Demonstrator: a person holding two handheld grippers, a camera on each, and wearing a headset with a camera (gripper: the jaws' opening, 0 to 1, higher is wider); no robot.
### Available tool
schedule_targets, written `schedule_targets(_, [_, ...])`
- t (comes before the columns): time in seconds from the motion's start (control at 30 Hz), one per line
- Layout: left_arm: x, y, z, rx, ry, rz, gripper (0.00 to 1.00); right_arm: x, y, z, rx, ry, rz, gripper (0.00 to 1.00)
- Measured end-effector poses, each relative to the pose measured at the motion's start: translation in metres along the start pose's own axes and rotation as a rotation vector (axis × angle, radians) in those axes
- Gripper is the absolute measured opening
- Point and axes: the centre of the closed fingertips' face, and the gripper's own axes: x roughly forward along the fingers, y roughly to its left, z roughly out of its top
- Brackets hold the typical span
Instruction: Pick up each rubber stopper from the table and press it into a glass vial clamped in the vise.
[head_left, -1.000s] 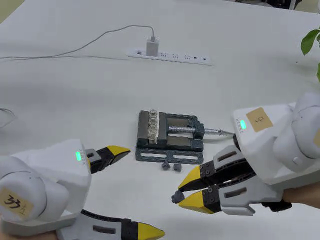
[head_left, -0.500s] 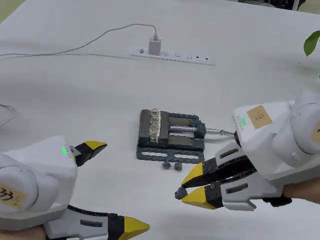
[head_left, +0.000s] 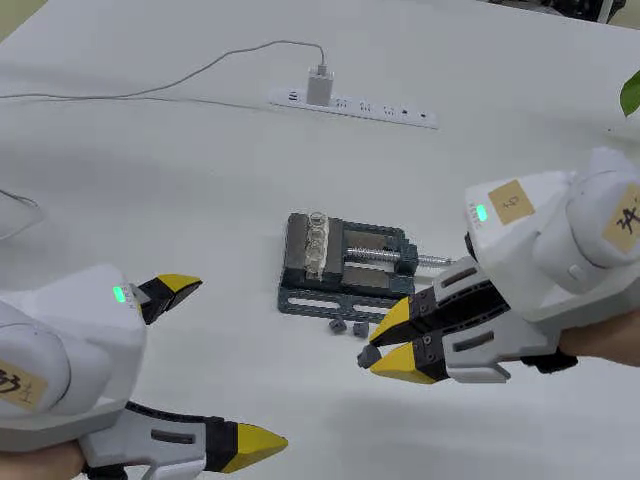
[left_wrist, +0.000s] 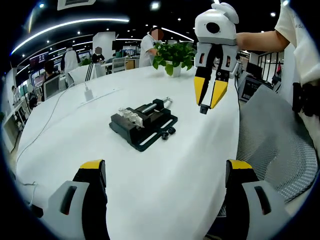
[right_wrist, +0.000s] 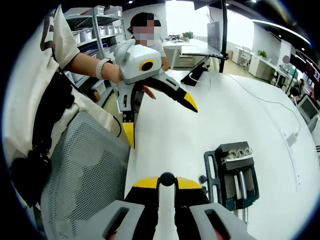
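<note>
Right gripper (head_left: 373, 352), pinching small dark rubber stopper (right_wrist: 167, 179) between yellow tips, has closed in on dark metal bench vise (head_left: 385, 285); insertion judged next. Left gripper (head_left: 238, 362), jaws spread wide and empty, has drawn back leftward, clear of path. Clear glass vials (head_left: 318, 235) upright in vise. Two loose grey stoppers (head_left: 337, 326) on white table (head_left: 200, 180) just before vise, beneath approach line. White power strip (head_left: 350, 103) well behind.

We hold our left gripper (head_left: 232, 362) low at the left, fingers spread wide apart. Our right gripper (head_left: 372, 352) points leftward, its fingers pinched on a dark stopper (right_wrist: 167, 178).
</note>
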Motion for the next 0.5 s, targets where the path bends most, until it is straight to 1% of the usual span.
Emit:
schedule_targets(0.1, [-0.001,0.001,-0.002,-0.005,0.001,0.005,0.99,-0.001,-0.009,0.0,-0.019,0.024,0.001,0.06])
schedule_targets(0.27, [-0.002,0.003,-0.006,0.007,0.016,0.017,0.99,-0.005,-0.024,0.002,-0.045,0.057,-0.002,0.06])
schedule_targets(0.3, [-0.002,0.003,-0.007,0.01,0.019,0.018,0.99,-0.005,-0.032,0.001,-0.052,0.066,-0.002,0.06])
schedule_targets(0.33, [-0.002,0.003,-0.007,0.009,0.02,0.018,0.99,-0.005,-0.036,0.001,-0.059,0.073,-0.004,0.06])
schedule_targets(0.5, [-0.001,0.004,-0.009,0.012,0.024,0.022,0.99,-0.008,-0.054,0.002,-0.086,0.116,-0.006,0.06])
